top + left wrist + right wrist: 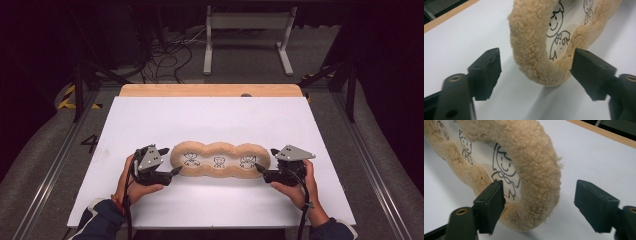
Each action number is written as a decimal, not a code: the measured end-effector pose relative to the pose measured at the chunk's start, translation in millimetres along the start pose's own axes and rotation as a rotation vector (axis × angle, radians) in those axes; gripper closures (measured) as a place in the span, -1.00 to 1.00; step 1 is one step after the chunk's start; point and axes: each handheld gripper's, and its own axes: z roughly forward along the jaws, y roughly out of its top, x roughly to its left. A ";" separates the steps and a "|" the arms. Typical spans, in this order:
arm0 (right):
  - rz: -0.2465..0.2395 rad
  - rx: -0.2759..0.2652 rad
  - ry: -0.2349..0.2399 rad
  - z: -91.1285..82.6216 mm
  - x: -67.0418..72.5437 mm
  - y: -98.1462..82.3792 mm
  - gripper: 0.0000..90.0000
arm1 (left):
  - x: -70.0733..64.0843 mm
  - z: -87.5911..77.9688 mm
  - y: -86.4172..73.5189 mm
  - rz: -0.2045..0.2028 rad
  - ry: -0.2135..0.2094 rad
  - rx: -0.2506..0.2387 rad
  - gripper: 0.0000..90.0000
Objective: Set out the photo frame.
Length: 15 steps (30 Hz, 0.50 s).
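On the white table top, near its front edge, I see the fuzzy tan 3-lobed mat lying flat, cartoon figures drawn on its pale centre; my left gripper sits at its left end and my right gripper at its right end; both sets of jaws stand spread, each straddling the plush rim without pinching it; the rim looks slightly raised near the left jaws.
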 end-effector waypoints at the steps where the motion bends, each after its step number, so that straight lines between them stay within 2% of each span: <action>1: 0.002 0.000 0.004 -0.2 -0.1 0.0 -0.55 | 0.1 -0.2 -0.1 -0.005 -0.001 -0.003 -0.54; 3: 0.019 -0.012 0.008 -0.7 -0.3 -0.1 -0.67 | 0.2 -0.7 -0.2 -0.006 0.001 -0.004 -0.58; 5: 0.029 -0.022 0.017 -1.1 -0.5 0.0 -0.69 | 0.5 -1.1 -0.3 -0.006 -0.009 -0.008 -0.59; 7: 0.031 -0.027 0.003 -1.9 -0.5 0.4 -0.75 | 1.1 -1.9 -0.6 -0.014 -0.021 -0.018 -0.68; 15: 0.000 -0.012 0.002 -3.5 0.0 0.2 -0.79 | 0.6 -3.3 -1.1 -0.003 -0.030 -0.013 -0.81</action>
